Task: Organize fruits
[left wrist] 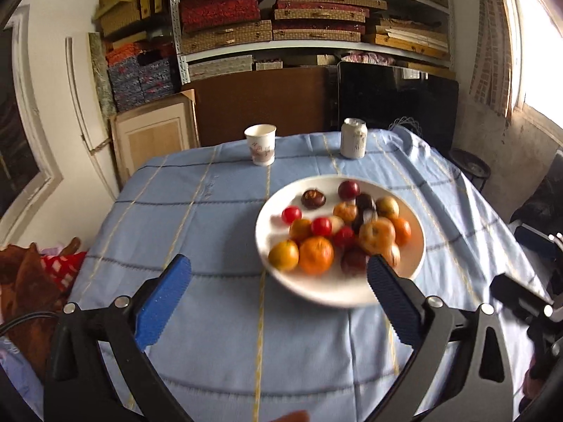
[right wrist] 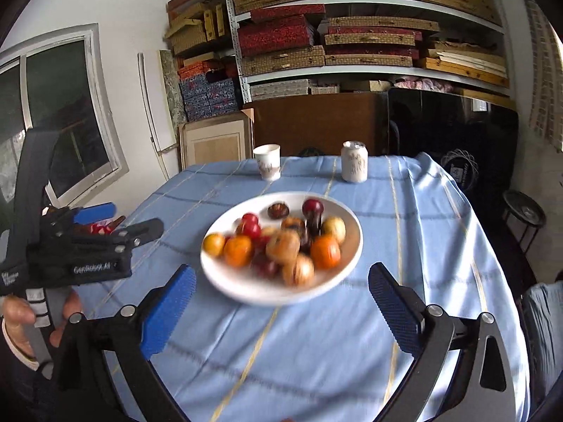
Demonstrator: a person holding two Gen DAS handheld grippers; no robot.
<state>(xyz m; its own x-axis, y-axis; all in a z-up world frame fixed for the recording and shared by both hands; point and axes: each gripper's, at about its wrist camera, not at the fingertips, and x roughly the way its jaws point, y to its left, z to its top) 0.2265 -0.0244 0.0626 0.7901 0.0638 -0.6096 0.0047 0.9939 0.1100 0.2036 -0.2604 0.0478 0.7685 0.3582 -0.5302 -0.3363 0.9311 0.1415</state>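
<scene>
- On the blue checked tablecloth (left wrist: 197, 218) sits a round white plate (left wrist: 271, 232), heaped with small fruits (left wrist: 337, 232): oranges, red ones, dark ones; all blurred.
- Being round, plate and fruits show no clear long axis or heading.
- Left gripper (left wrist: 278, 267) hovers above the cloth, jaws wide apart, empty; its right finger overlaps the plate's near rim in view.
- Right gripper (right wrist: 281, 277) likewise gapes, holding nothing, the plate just ahead between its fingers.
- Paper cup (right wrist: 267, 161) and white can (right wrist: 354, 161) stand upright at the far edge, well apart.
</scene>
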